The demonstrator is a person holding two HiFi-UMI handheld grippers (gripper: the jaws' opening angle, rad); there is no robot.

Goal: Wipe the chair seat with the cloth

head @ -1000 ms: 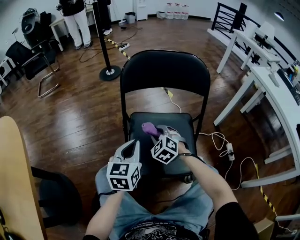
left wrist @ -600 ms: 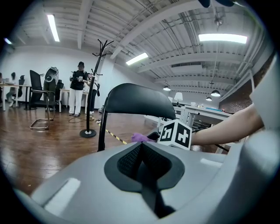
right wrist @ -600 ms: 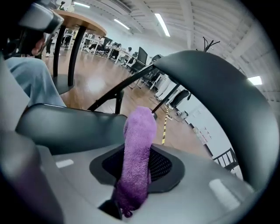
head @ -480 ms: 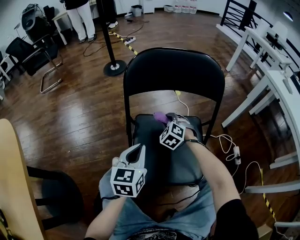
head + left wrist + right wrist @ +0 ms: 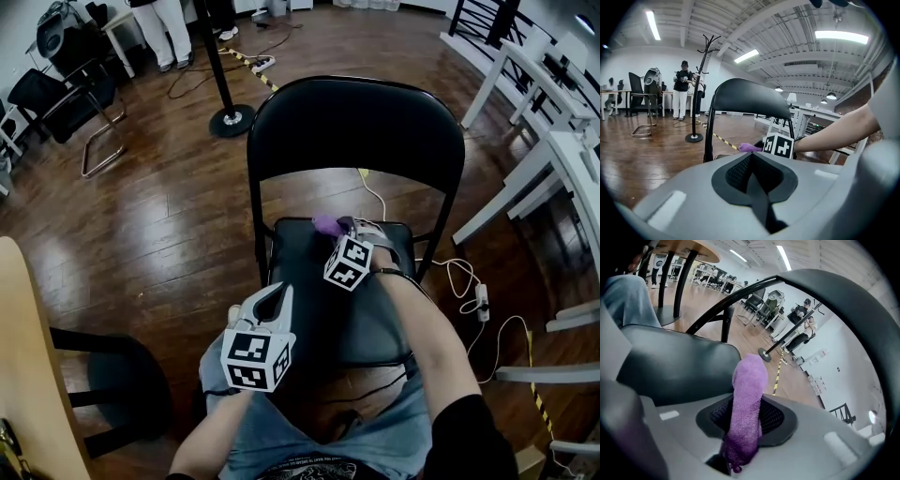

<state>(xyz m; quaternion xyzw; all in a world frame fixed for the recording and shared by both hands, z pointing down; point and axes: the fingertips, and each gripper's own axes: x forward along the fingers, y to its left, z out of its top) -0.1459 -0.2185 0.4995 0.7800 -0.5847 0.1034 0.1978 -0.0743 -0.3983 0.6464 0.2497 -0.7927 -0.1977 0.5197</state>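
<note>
Wiping the chair seat [image 5: 314, 314], the right gripper [image 5: 343, 228] pinches the purple cloth [image 5: 325, 223] tight at the seat's back edge. The left gripper [image 5: 275, 295] is closed and empty. Next, the cloth probably needs dragging forward.

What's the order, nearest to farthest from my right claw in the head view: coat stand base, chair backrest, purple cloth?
1. purple cloth: clamped in the right claw, sticking out to its left.
2. chair backrest: upright just beyond the claw.
3. coat stand base: on the floor behind the chair, to the left.
</note>
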